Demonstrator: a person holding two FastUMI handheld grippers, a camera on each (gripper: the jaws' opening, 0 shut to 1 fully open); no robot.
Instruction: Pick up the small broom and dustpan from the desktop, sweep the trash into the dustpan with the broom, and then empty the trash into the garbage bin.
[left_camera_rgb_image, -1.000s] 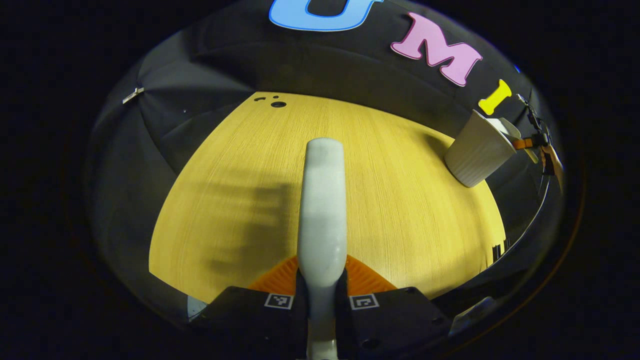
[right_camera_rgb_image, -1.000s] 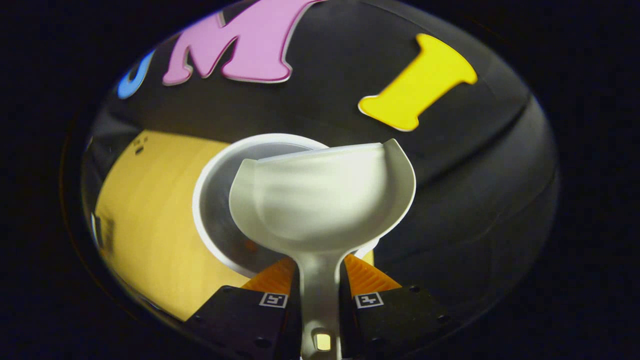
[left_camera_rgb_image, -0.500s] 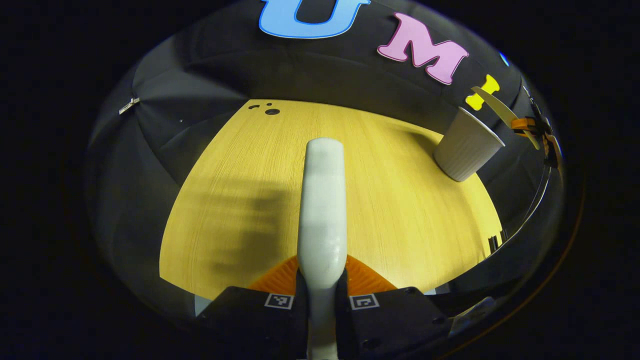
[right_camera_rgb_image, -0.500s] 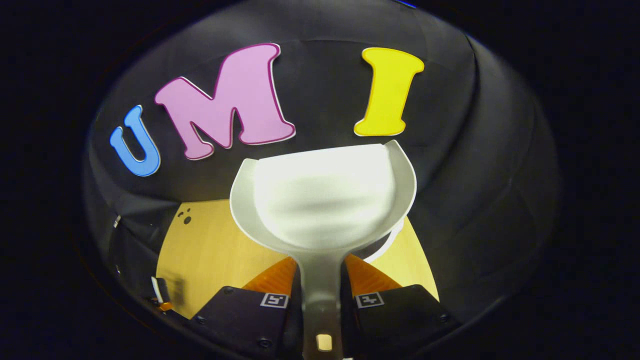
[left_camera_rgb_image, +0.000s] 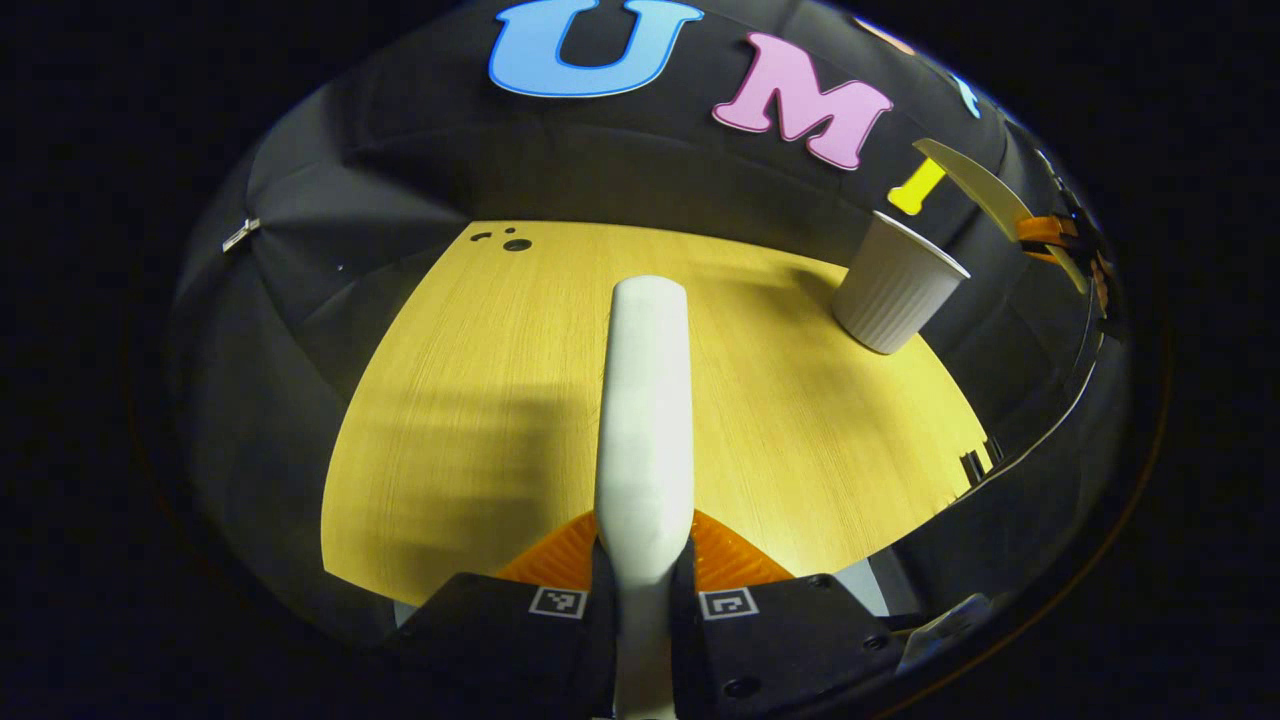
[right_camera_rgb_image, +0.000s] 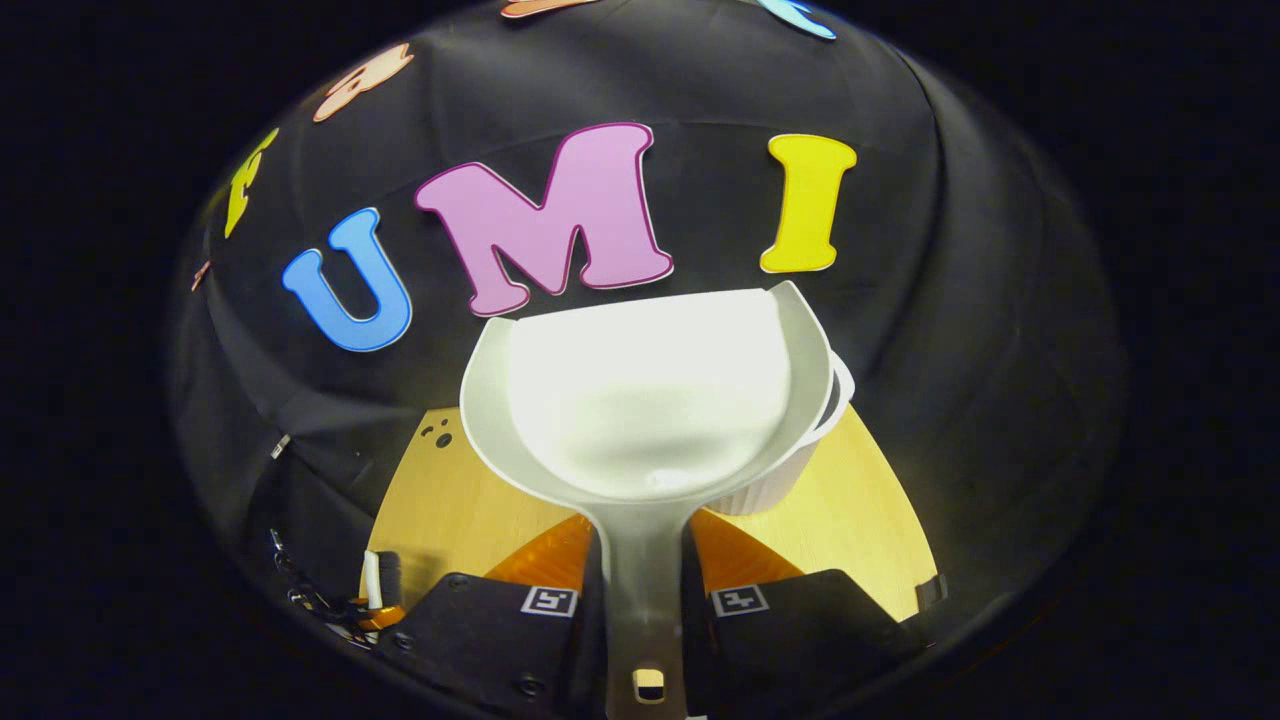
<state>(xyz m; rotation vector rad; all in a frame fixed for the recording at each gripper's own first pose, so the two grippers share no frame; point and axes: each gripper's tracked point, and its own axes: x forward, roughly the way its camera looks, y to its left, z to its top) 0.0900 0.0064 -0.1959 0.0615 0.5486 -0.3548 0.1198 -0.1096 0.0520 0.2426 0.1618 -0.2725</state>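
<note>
Since a second ago the dustpan (right_camera_rgb_image: 648, 400) has come up from its tip over the garbage bin (right_camera_rgb_image: 790, 478) and now sits level in the right gripper (right_camera_rgb_image: 645, 590), its scoop bare and pale, while the bin has slid partly behind its right edge. From the left gripper view the bin (left_camera_rgb_image: 893, 296) stands upright at the far right of the desktop (left_camera_rgb_image: 480, 400), and the dustpan (left_camera_rgb_image: 975, 190) shows above and beyond it as a thin curved blade, held by the other gripper. Both sets of jaws are closed on their tools: the right pair pinches the dustpan's flat narrow handle, the left gripper (left_camera_rgb_image: 645, 590) clamps the broom (left_camera_rgb_image: 645, 420) by its smooth rounded handle, which juts straight ahead over the wood. I see no trash on the tabletop, so the emptying looks done to me. To finish it well, I'd keep the scoop level while backing away so its rim doesn't clip the bin's lip, since that light ribbed cup would likely topple easily. The pan is glossy moulded plastic, shallow and fan-shaped with raised side walls; the desktop is fine-grained yellow wood.
</note>
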